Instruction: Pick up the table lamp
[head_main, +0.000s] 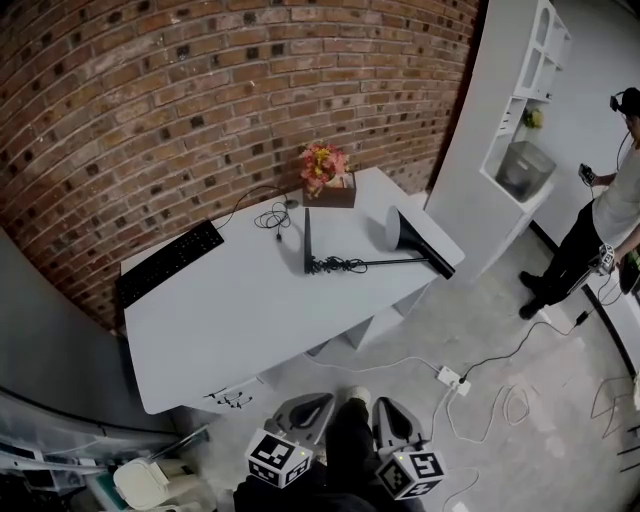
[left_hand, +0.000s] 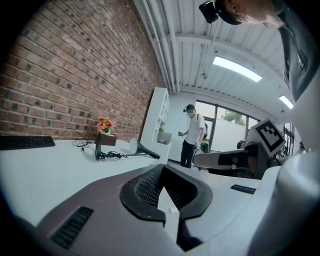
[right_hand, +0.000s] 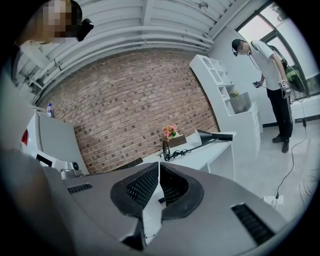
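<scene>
A black table lamp (head_main: 372, 262) lies tipped over on the white table (head_main: 250, 310), its flat base standing on edge, its thin arm along the table and its cone shade (head_main: 417, 240) near the right edge. The lamp (left_hand: 120, 151) looks small and far off in the left gripper view, and the lamp (right_hand: 197, 142) is likewise distant in the right gripper view. My left gripper (head_main: 305, 416) and right gripper (head_main: 393, 420) hang low, side by side, in front of the table and well short of it. Both are shut with nothing between the jaws.
On the table are a black keyboard (head_main: 168, 262), a loose coiled cable (head_main: 271, 216) and a box of flowers (head_main: 327, 177). A white shelf unit (head_main: 505, 120) stands to the right. A person (head_main: 600, 215) stands at far right. A power strip (head_main: 455, 381) and cables lie on the floor.
</scene>
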